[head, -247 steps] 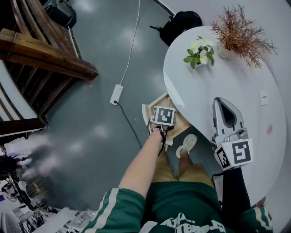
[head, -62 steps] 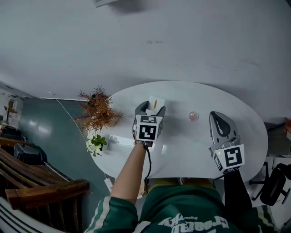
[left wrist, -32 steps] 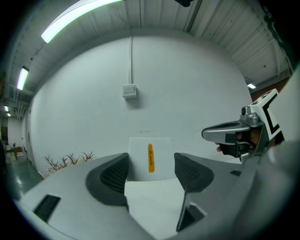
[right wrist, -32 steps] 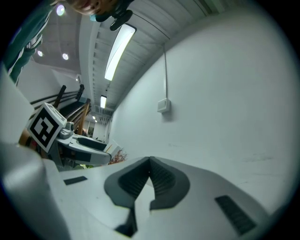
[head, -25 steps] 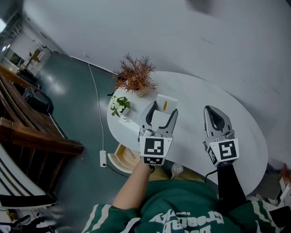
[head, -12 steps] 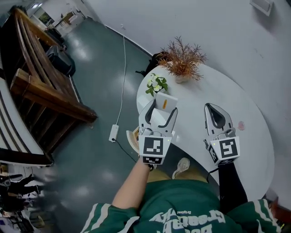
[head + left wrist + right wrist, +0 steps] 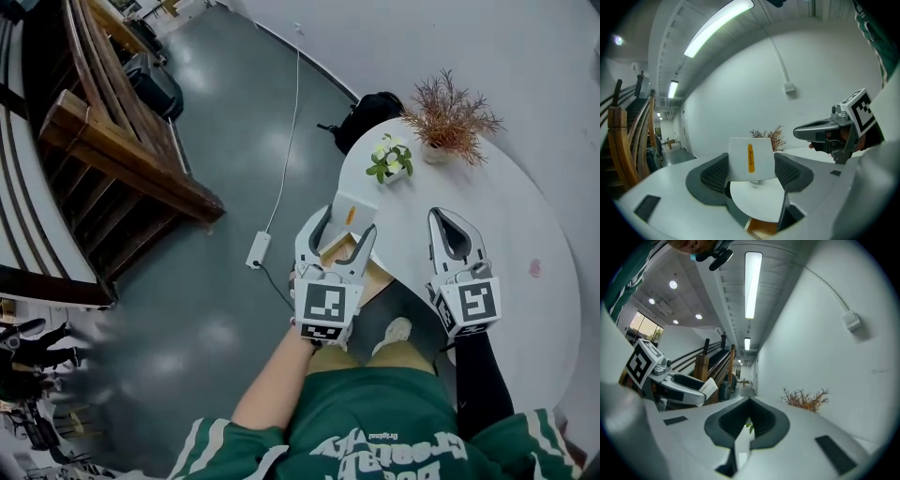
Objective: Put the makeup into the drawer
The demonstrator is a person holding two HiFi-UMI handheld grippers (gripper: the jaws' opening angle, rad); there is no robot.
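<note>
**Operator:** State the condition of both claws.

**Technician:** The left gripper (image 7: 751, 172) is clamped on the makeup box (image 7: 750, 154). Its ribbed pads press on two opposite side faces of the box. The right gripper (image 7: 749, 402) is closed with its tips meeting, and nothing sits between them.

**Operator:** Where is the item?

**Technician:** It is in the air in the left gripper (image 7: 340, 228), not resting on any surface. In the head view the makeup box (image 7: 352, 208) appears over the near edge of the white table (image 7: 506, 216). The open wooden drawer (image 7: 378, 274) shows just below that edge, behind the jaws.

**Operator:** Describe its appearance.

**Technician:** It is a small white carton with flat faces and square corners. One narrow orange label strip runs upright down the front face. The print on the strip is too small to read.

**Operator:** What are the expected handling properties?

**Technician:** It is probably light. The walls look like thin card, so excess clamping force is likely to dent them. The faces look smooth, so a weak grip could let the carton slide or pivot.

**Operator:** Where is the recommended grip point?

**Technician:** Grip across the two side faces on the lower half, as now. This leaves the labelled front free and the upper half clear to enter the drawer first.
</note>
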